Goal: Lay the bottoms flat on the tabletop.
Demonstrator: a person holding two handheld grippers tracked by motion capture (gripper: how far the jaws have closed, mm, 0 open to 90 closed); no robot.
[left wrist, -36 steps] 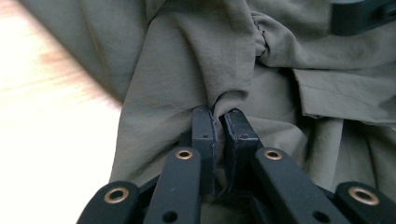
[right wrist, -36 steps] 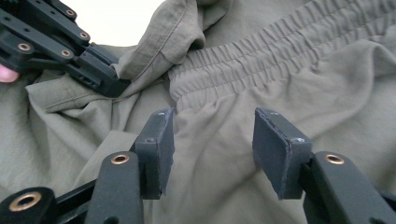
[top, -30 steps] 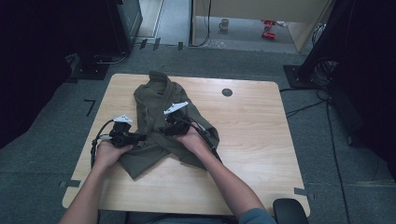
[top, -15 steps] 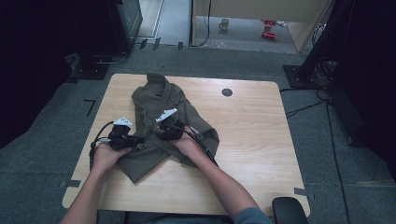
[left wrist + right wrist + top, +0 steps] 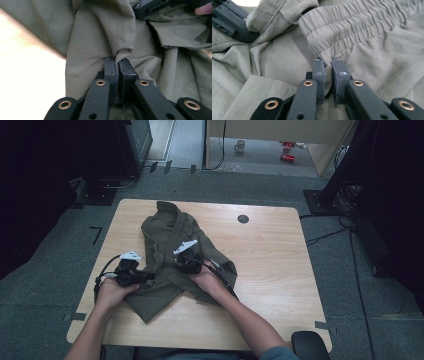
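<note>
The left tool (image 5: 146, 277) pinches a fold of the olive-green garment (image 5: 170, 235), which lies crumpled on the bench (image 5: 270, 250). Its cloth is thin and creased, with a gathered elastic band (image 5: 352, 27). The right tool (image 5: 176, 261) grips cloth below that band. No readable writing.

Olive garment (image 5: 170, 255): matt woven cloth, creased; table (image 5: 270, 255): smooth light wood.

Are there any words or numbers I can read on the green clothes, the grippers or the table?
None: no words or numbers can be read.
Garment: plain olive cloth, no label showing.
Left gripper and right gripper: plain black, no marks.
Table: bare wood, one dark round spot, no writing.
</note>
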